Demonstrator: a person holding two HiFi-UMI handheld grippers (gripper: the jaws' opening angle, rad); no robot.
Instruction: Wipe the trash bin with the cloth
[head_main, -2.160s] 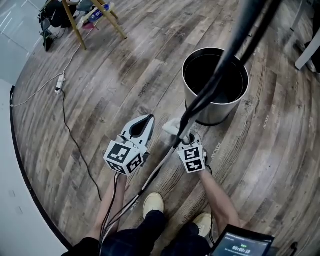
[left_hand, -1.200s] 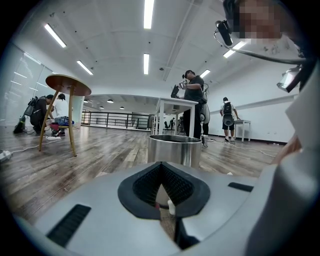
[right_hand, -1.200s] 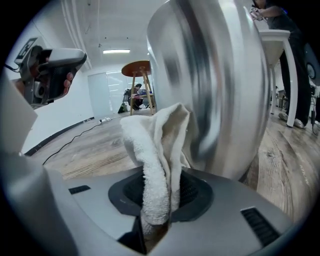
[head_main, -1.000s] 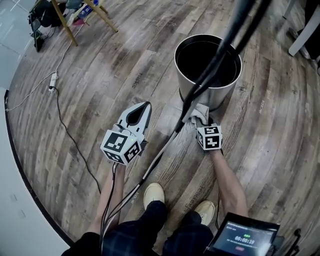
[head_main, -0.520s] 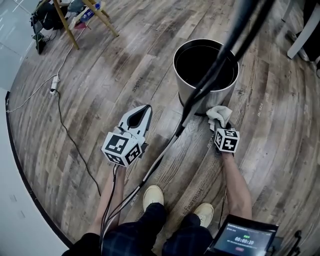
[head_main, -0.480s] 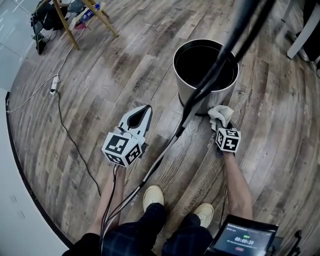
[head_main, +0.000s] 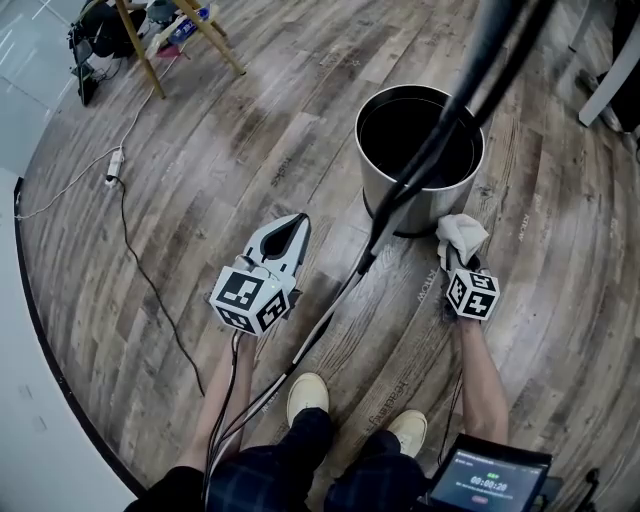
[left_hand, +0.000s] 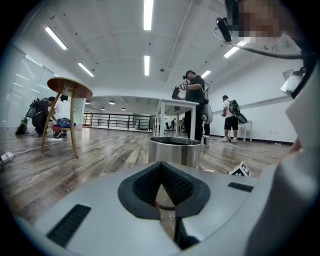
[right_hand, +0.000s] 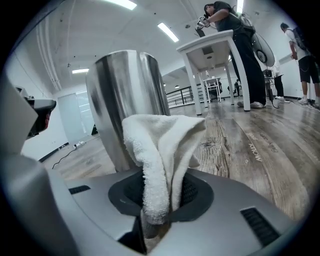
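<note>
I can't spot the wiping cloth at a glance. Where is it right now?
In the head view, the cloth is on the right, pinched in the right gripper, beside the lower right wall of the trash bin.

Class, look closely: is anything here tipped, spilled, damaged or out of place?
Nothing stands out. The trash bin stands upright on the floor, and the right tool grips the cloth beside its base.

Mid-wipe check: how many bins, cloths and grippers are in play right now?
Trash bin: 1
Cloth: 1
Grippers: 2 (left gripper, right gripper)
Total: 4
</note>
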